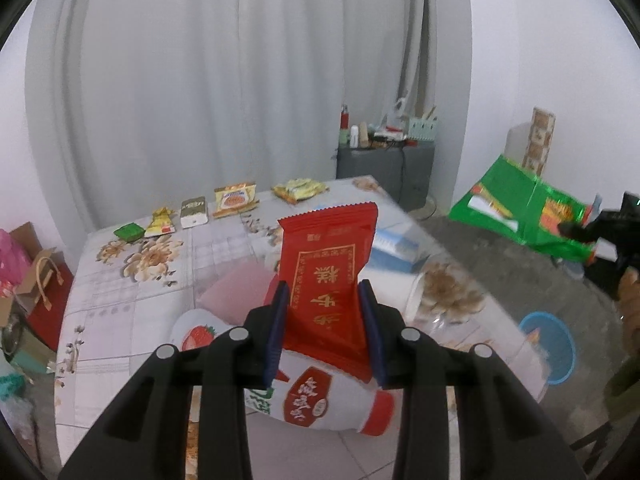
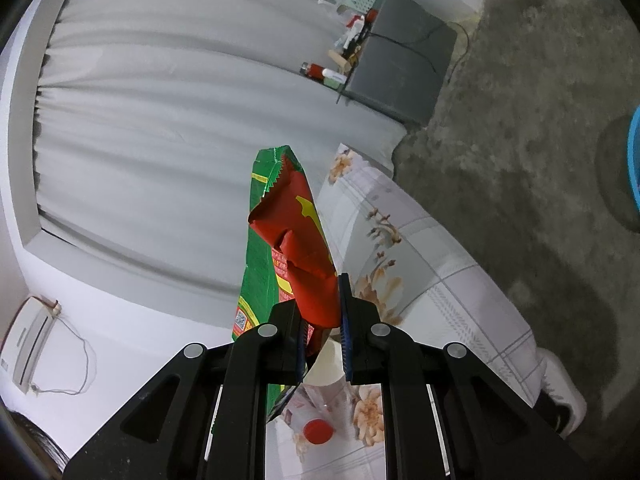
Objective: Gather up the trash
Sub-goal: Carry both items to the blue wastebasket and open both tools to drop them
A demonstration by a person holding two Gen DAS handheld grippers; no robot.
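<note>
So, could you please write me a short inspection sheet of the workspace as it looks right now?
Surface: table under a floral cloth.
Job's things: red wrapper lifted off the table; green bag held off to the right; five snack packets in a row at the far edge.
Clutter: white bottle with red cap; blue basin on the floor.
Grippers: left claw shut on the red wrapper; right claw shut on the green bag.
Cables: black lead down the grey cabinet.
Surroundings: white curtain.
</note>
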